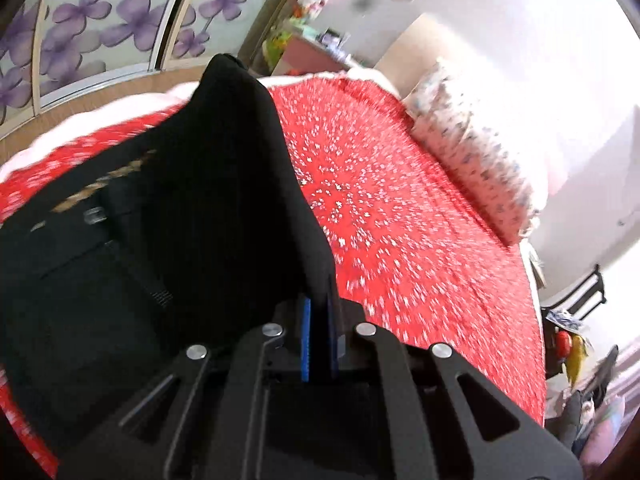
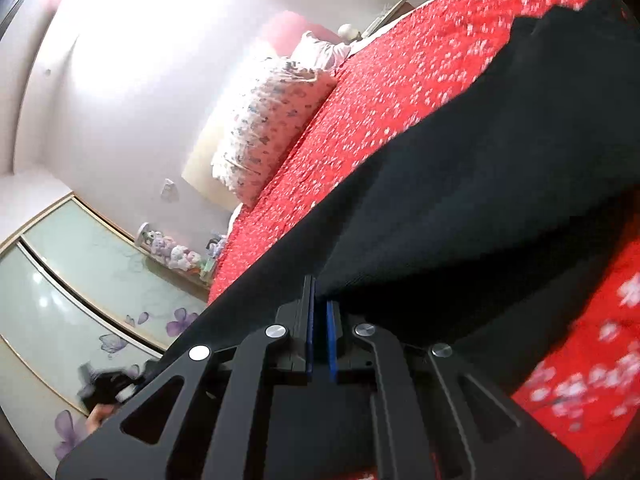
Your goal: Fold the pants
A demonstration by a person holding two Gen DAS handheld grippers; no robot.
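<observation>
The black pants (image 1: 180,208) hang over a bed with a red, white-flowered cover (image 1: 400,208). My left gripper (image 1: 319,304) is shut on a raised edge of the pants, near the waistband with a button and leopard lining (image 1: 96,196). In the right wrist view the pants (image 2: 460,208) stretch taut across the red cover (image 2: 400,80). My right gripper (image 2: 320,300) is shut on their lower edge, blue pads pinching the fabric. The other gripper (image 2: 108,384) shows dimly at lower left.
A patterned pillow (image 1: 472,140) lies at the bed's head by a white wall. Sliding wardrobe doors with purple flowers (image 1: 100,28) stand beyond the bed. A shelf of soft toys (image 2: 172,252) sits by the wardrobe. Clutter (image 1: 576,360) lies beside the bed.
</observation>
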